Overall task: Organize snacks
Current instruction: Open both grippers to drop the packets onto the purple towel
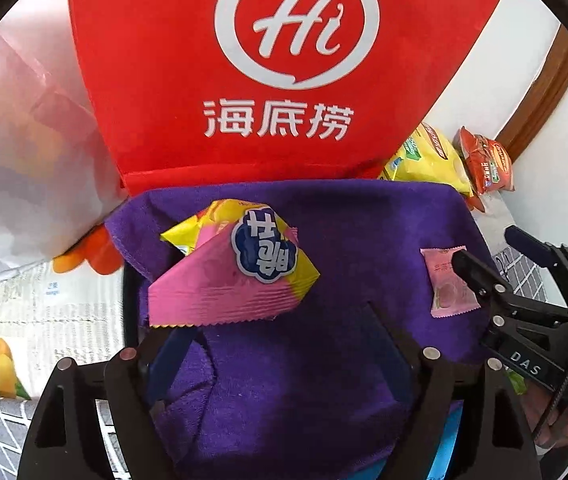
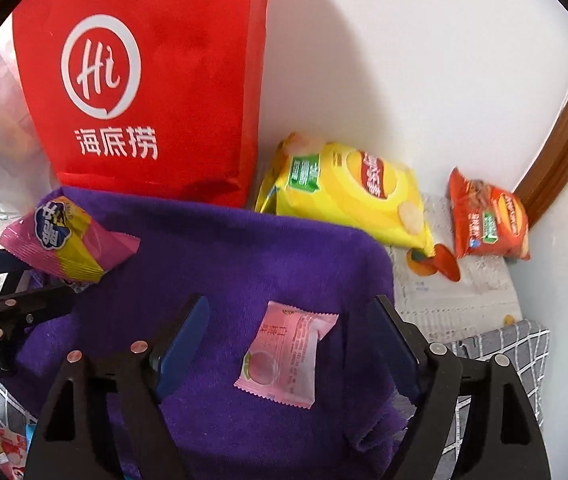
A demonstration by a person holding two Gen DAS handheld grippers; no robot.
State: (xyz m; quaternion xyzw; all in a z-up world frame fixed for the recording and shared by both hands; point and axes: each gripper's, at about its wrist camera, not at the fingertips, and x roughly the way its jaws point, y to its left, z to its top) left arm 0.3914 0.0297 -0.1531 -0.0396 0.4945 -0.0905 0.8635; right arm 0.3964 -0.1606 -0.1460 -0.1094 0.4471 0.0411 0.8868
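A purple towel (image 1: 323,380) (image 2: 224,260) is spread in front of me. A pink and yellow snack pack (image 1: 232,276) (image 2: 68,240) lies at its left edge, over the tip of my left gripper's (image 1: 276,316) (image 2: 24,280) left finger. That gripper's jaws stand wide apart and do not press on the pack. A small pink packet (image 2: 287,356) (image 1: 449,284) lies flat on the towel between the spread fingers of my right gripper (image 2: 287,328) (image 1: 487,248). Neither of its blue pads (image 2: 184,340) touches the packet.
A tall red bag with a white Hi logo (image 1: 244,80) (image 2: 144,80) stands behind the towel. A yellow chip bag (image 2: 355,192) (image 1: 427,160) and a red-orange one (image 2: 487,220) (image 1: 487,164) lie by the white wall at right. A white plastic bag (image 1: 24,160) and newspaper (image 1: 44,312) are at left.
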